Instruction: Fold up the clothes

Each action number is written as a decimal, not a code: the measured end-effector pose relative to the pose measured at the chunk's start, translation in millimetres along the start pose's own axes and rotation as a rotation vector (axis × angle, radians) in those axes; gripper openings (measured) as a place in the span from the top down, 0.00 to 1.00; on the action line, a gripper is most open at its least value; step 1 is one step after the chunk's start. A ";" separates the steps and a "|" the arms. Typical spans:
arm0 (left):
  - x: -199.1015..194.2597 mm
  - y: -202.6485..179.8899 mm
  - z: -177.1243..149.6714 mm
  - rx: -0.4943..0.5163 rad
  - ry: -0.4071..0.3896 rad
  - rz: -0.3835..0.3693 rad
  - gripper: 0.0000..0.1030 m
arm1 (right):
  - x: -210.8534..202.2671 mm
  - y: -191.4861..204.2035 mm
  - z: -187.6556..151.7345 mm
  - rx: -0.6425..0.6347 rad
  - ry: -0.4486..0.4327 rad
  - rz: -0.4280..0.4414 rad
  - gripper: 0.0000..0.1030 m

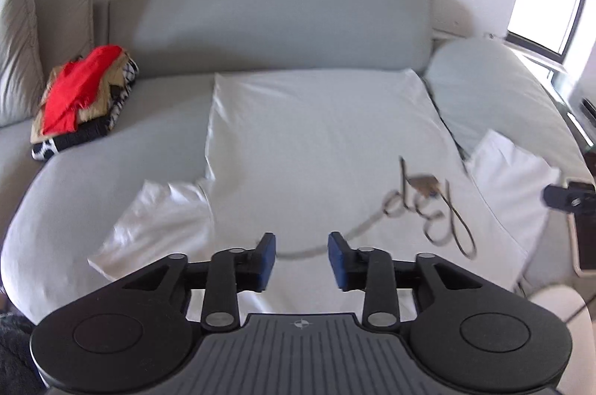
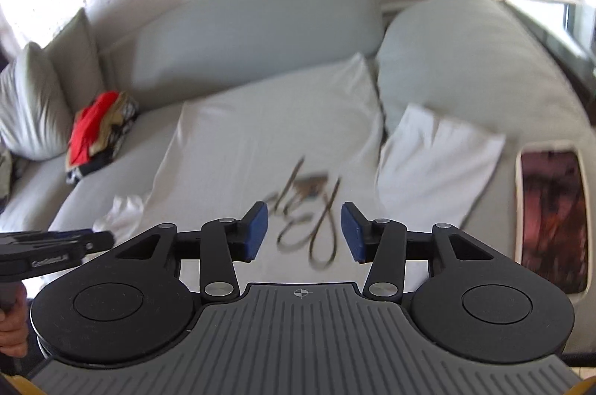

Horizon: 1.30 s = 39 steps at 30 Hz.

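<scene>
A white T-shirt [image 1: 313, 142] lies spread flat on the grey sofa seat, collar end towards me, sleeves out to both sides. A dark script print with a small brown patch [image 1: 424, 205] marks its chest. My left gripper [image 1: 301, 257] hangs open just above the shirt's near edge, left of the print. The shirt [image 2: 268, 134] also fills the right wrist view, where my right gripper [image 2: 304, 231] stands open over the print [image 2: 309, 212]. Nothing is between either pair of blue pads. The right sleeve [image 2: 439, 164] lies by the sofa arm.
A pile of folded clothes [image 1: 82, 97], red on top, sits at the seat's far left beside grey cushions [image 1: 22, 52]. A padded sofa arm [image 1: 503, 89] bounds the right. A framed dark red object [image 2: 551, 220] lies at the right. A hand [image 2: 13, 331] holds the left gripper's handle.
</scene>
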State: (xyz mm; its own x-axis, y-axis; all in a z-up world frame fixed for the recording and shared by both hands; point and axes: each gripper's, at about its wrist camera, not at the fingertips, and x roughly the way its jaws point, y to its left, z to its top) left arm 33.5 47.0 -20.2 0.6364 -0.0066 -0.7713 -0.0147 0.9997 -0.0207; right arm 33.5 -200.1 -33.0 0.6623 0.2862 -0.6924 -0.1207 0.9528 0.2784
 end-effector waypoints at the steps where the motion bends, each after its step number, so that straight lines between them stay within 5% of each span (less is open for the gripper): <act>1: 4.2 -4.1 -9.1 -0.005 0.023 0.000 0.60 | 6.5 -0.6 -10.4 0.010 0.035 -0.010 0.51; 8: 33.2 -25.6 -68.2 0.014 0.157 0.025 0.54 | 31.6 -4.1 -52.6 -0.018 0.147 -0.041 0.54; 11: 33.7 -24.4 -66.4 0.008 0.123 0.052 0.50 | 38.4 -5.7 -54.1 -0.073 0.143 -0.038 0.90; 20: 69.0 -29.6 -26.0 0.010 0.050 0.108 0.48 | 77.9 -9.9 -33.9 -0.075 0.141 -0.064 0.83; 39: 75.4 -40.8 -60.0 -0.011 0.099 0.056 0.45 | 75.3 -13.7 -58.1 -0.074 0.215 -0.085 0.77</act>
State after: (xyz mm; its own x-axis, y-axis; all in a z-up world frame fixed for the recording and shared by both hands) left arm 35.8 4.3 -115.6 0.5553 0.0463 -0.8304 -0.0567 0.9982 0.0177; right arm 42.0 -185.8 -127.6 0.5008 0.2123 -0.8391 -0.1302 0.9769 0.1694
